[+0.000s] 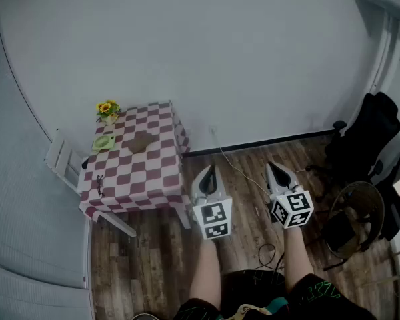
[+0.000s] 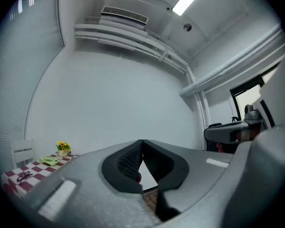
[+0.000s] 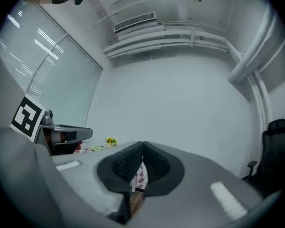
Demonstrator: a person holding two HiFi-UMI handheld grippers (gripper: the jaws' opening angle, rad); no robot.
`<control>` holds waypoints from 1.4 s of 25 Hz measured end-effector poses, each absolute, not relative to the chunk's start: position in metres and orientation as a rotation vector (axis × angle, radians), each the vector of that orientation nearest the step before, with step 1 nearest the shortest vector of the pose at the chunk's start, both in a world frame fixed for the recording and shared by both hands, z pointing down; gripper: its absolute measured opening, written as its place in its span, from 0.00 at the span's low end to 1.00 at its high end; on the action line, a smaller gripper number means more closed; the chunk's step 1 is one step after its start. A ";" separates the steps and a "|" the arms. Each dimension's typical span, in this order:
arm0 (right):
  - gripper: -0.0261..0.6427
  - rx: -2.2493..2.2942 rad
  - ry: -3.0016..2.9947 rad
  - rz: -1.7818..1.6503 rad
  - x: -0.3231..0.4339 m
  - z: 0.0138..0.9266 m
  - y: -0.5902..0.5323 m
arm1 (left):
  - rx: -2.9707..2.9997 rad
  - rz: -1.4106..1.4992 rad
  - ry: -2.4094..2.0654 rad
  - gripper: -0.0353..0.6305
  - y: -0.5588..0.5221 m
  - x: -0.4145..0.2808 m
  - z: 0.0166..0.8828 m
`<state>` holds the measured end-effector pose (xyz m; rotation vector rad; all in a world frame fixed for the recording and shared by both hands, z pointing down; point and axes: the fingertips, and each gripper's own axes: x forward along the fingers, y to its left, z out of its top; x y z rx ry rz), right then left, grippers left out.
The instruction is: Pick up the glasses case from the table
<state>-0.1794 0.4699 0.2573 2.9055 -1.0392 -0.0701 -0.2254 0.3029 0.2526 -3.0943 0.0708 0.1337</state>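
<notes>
The brown glasses case lies near the middle of a small table covered with a red-and-white checked cloth, at the left of the head view. Both grippers hang over the wooden floor to the right of the table, well short of the case. My left gripper is shut and empty, its jaw tips meeting. My right gripper is also shut with nothing in it. The case does not show in either gripper view; only the table's edge appears there.
On the table stand a pot of sunflowers, a green dish and a pair of glasses. A white chair is behind it. A black office chair and a fan stand at right; a cable crosses the floor.
</notes>
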 end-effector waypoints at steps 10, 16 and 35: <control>0.04 2.834 -1.001 -0.117 -0.182 0.262 0.475 | -3.133 0.055 0.036 0.07 0.315 -0.213 0.277; 0.04 2.831 -0.992 -0.030 -0.167 0.286 0.484 | -3.162 -0.038 0.026 0.07 0.325 -0.194 0.308; 0.04 2.788 -1.063 0.418 0.022 0.413 0.435 | -3.288 -0.596 0.188 0.07 0.268 -0.033 0.464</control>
